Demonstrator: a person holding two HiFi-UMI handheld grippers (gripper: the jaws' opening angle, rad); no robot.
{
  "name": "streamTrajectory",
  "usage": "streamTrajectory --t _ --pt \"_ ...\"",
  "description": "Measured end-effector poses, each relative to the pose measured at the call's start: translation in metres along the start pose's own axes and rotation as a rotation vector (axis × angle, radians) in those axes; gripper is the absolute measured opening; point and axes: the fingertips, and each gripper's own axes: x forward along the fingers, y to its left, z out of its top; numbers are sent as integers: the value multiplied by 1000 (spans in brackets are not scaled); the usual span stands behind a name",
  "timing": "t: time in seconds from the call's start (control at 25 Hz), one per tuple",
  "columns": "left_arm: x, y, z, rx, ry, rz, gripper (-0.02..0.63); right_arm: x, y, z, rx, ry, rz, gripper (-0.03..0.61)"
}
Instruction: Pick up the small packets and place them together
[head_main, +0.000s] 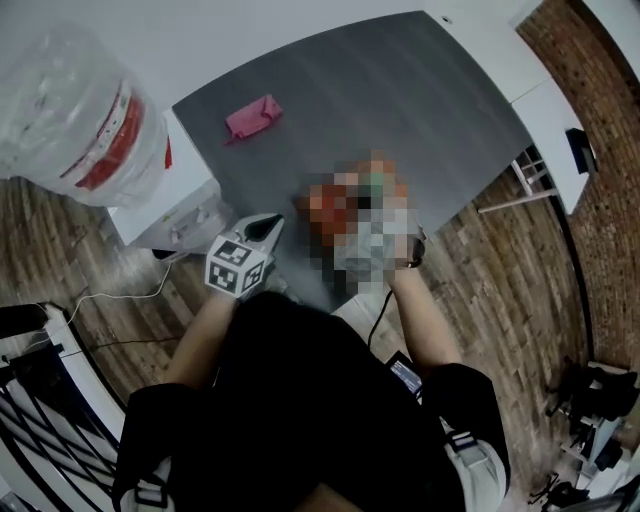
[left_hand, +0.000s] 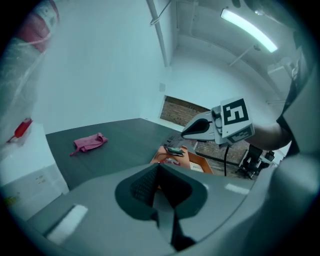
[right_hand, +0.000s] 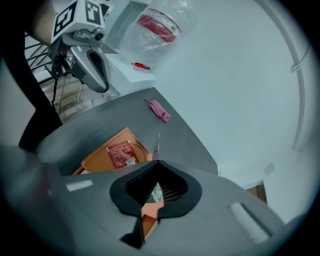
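An orange tray (right_hand: 102, 152) lies on the dark grey table (head_main: 400, 90) with a red packet (right_hand: 122, 154) in it. In the left gripper view the tray (left_hand: 200, 162) shows more small packets (left_hand: 169, 161). My right gripper (right_hand: 158, 162) is shut on a thin white-and-green packet (right_hand: 156, 192), whose edge sticks out past the jaw tips. The same gripper (left_hand: 186, 133) hangs above the tray with the dark packet (left_hand: 175, 149) at its tip. My left gripper (left_hand: 159, 169) is shut and holds nothing; it hovers at the table's near left corner (head_main: 270, 225). A mosaic patch hides the tray in the head view.
A pink cloth (head_main: 252, 117) lies on the far left part of the table. A white cabinet (head_main: 160, 215) stands beside the table's left edge with a clear plastic bag (head_main: 80, 110) holding red items on top. Brick-pattern floor and a white desk (head_main: 545, 90) lie to the right.
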Motion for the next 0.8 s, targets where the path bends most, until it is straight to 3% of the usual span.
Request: streamTrajectory --t 0.2,0.36,0.8 --pt "-13 14 -11 -44 -2 37 0 15 12 -7 -35 86 -8 3" --pt "-12 15 -12 -52 -1 27 0 22 29 -7 -14 102 37 3" --pt "-8 18 -16 -49 27 -8 0 32 66 -2 170 96 164 12"
